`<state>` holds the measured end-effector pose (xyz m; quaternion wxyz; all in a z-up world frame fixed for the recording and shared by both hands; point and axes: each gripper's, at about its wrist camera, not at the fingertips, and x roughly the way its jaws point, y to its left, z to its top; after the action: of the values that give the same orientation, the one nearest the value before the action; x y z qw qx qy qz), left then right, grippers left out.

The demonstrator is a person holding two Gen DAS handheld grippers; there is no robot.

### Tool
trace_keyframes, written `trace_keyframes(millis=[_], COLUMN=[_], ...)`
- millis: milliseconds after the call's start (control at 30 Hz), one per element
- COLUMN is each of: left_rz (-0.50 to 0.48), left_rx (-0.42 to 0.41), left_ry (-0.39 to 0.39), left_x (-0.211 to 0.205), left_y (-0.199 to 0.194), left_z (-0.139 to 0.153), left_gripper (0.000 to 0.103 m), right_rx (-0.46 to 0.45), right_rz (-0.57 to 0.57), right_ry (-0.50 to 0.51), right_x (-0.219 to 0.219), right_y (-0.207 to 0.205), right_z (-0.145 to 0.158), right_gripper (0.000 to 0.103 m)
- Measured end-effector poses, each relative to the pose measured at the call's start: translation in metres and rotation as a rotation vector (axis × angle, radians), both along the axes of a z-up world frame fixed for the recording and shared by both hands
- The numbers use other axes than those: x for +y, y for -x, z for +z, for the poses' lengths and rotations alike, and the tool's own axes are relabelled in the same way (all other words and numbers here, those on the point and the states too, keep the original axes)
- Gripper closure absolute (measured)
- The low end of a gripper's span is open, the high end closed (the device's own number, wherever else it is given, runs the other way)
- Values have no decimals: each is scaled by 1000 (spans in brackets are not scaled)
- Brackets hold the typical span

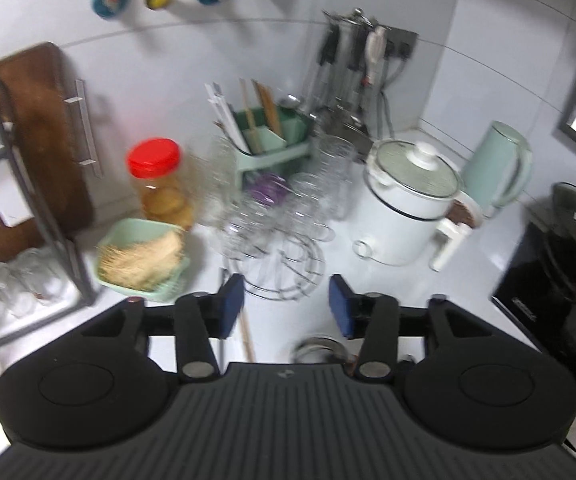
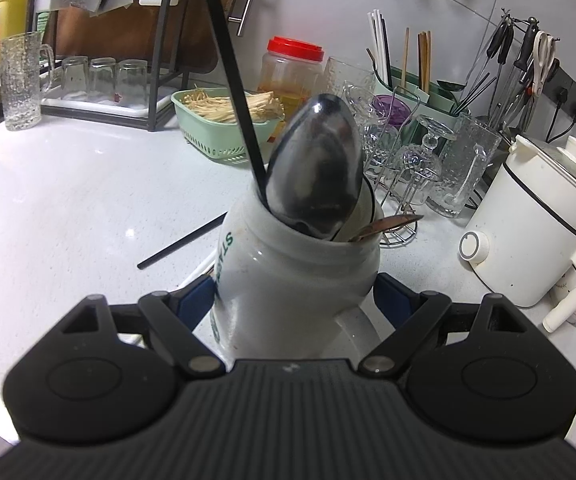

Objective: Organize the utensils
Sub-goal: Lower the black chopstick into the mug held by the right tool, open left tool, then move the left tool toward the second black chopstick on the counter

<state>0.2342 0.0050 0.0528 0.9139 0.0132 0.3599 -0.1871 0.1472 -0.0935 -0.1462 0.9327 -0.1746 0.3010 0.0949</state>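
My right gripper (image 2: 293, 298) is shut on a white mug (image 2: 295, 264), its blue pads pressing both sides. A large steel spoon (image 2: 319, 176), a black chopstick (image 2: 228, 72) and a small brown spoon (image 2: 391, 224) stand in the mug. Another black chopstick (image 2: 182, 242) lies on the white counter to the mug's left. My left gripper (image 1: 286, 300) is open above the counter with nothing between its pads. A wooden chopstick (image 1: 246, 338) lies below it. The green utensil holder (image 1: 272, 136) with chopsticks stands at the back wall, and it also shows in the right wrist view (image 2: 427, 96).
A wire rack of upturned glasses (image 1: 280, 236) stands ahead of the left gripper. Around it are a red-lidded jar (image 1: 160, 184), a green basket (image 1: 144, 264), a white cooker (image 1: 403, 216) and a pale kettle (image 1: 495, 168). A dish rack (image 2: 100, 80) stands at the left, and tools (image 2: 527, 52) hang on the wall.
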Motion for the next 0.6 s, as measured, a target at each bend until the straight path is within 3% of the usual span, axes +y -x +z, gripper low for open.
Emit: trace_keyframes(millis=[67, 167, 600], left_rz=[29, 59, 177], left_rx=[-17, -32, 43], left_ry=[-13, -19, -8], left_x=[8, 21, 61], left_y=[-1, 0, 1], left_z=[-2, -6, -53], left_gripper=[25, 15, 10], right_rx=[1, 0, -10], right_rz=[-1, 0, -9], right_ry=[-1, -2, -17], right_x=[0, 0, -3], right_y=[-1, -1, -5], right_z=[0, 0, 0], right_gripper=[14, 14, 14])
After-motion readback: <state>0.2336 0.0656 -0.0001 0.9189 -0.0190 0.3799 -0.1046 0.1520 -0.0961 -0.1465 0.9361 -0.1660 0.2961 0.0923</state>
